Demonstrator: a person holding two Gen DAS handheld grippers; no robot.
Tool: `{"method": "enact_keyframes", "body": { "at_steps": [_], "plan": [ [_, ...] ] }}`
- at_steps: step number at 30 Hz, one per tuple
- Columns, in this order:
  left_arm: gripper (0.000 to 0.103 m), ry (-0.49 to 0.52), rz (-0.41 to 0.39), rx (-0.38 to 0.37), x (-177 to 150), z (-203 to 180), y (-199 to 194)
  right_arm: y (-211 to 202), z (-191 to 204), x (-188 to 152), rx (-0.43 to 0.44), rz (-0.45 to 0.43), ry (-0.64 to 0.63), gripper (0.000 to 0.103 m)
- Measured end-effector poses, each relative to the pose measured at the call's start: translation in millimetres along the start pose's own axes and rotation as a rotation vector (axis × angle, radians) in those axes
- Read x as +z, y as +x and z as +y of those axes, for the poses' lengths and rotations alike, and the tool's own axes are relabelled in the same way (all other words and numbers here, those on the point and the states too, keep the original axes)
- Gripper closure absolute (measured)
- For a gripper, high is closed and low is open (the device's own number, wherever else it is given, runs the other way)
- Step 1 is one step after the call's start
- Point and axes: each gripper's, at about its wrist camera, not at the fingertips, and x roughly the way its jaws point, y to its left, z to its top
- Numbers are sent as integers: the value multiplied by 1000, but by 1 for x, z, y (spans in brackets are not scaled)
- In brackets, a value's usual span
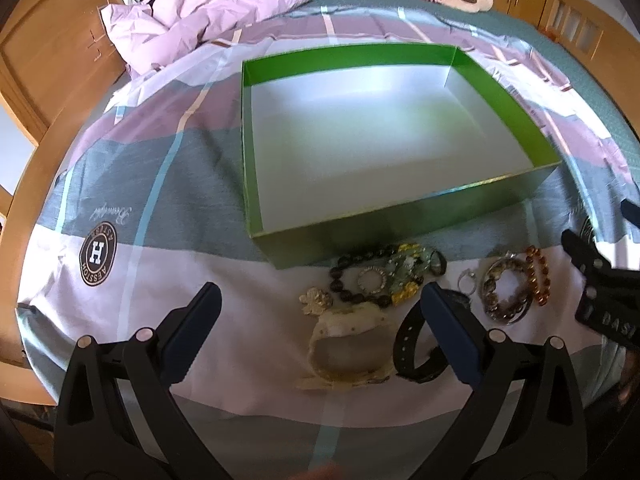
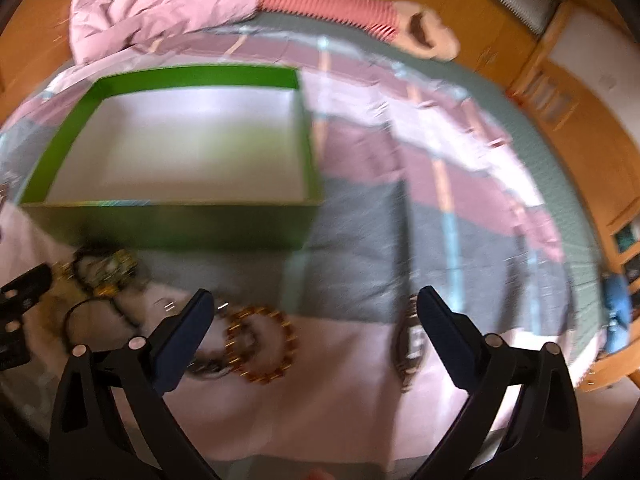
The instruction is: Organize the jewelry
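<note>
A bed covered by a patchwork sheet [image 1: 192, 184] of grey, lilac and white blocks fills both views. On it sits a shallow green box [image 1: 400, 216] with a pale, bare floor, its four walls upright and its top open. The near wall faces the grippers, and wide stretches of sheet lie free to the box's left and right. Wooden furniture [image 1: 48, 64] rims the bed on the far sides, and a rumpled lilac quilt [image 1: 208, 4] is heaped beyond the box.

The jewelry lies on the white band of sheet just in front of the box's near wall. In the left wrist view a dark beaded bracelet [image 1: 352, 280] rings a small silver hoop, touching green and yellow beads [image 1: 404, 268]. Nearer sits a cream bangle [image 1: 348, 344] beside a black watch strap [image 1: 412, 348]. To the right, an amber bead bracelet [image 1: 540, 276] rests against a mottled metal one [image 1: 504, 292].

The left gripper [image 1: 320, 296] hangs above the cream bangle, fingers spread wide and holding nothing. The right gripper [image 2: 312, 300] is likewise spread and unloaded, above the amber bracelet; its view is blurred.
</note>
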Motion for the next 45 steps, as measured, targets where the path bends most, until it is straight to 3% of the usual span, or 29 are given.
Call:
{"method": "enact_keyframes", "body": {
  "at_steps": [4, 8, 11, 14, 15, 16, 19, 26, 30, 37, 45],
  "plan": [
    [21, -31, 34, -11, -1, 7, 5, 6, 14, -4, 62, 68, -27, 23],
    [22, -69, 56, -20, -1, 14, 9, 9, 28, -10, 141, 101, -72, 27],
    [22, -77, 59, -23, -1, 13, 10, 11, 47, -16, 144, 109, -134, 30],
    [22, -69, 61, -21, -2, 11, 11, 16, 60, -23, 151, 135, -172, 59],
    [22, -68, 62, -24, -2, 11, 11, 17, 62, -25, 150, 141, -179, 76],
    [22, -67, 62, -26, -1, 11, 11, 18, 64, -28, 131, 134, -188, 85],
    [22, -69, 60, -28, -1, 11, 10, 14, 62, -26, 120, 97, -177, 97],
    [22, -76, 63, -23, -1, 11, 12, -3, 36, -17, 104, 11, -60, 103],
    [22, -63, 48, -58, -1, 5, 9, -14, 24, -14, 94, -28, -17, 103],
    [21, 63, 20, -113, -5, -30, 5, -4, 15, -10, 88, -1, 7, 103],
    [22, 140, 18, -92, -11, -50, 21, 3, 12, -7, 92, 17, -1, 103]
  ]
}}
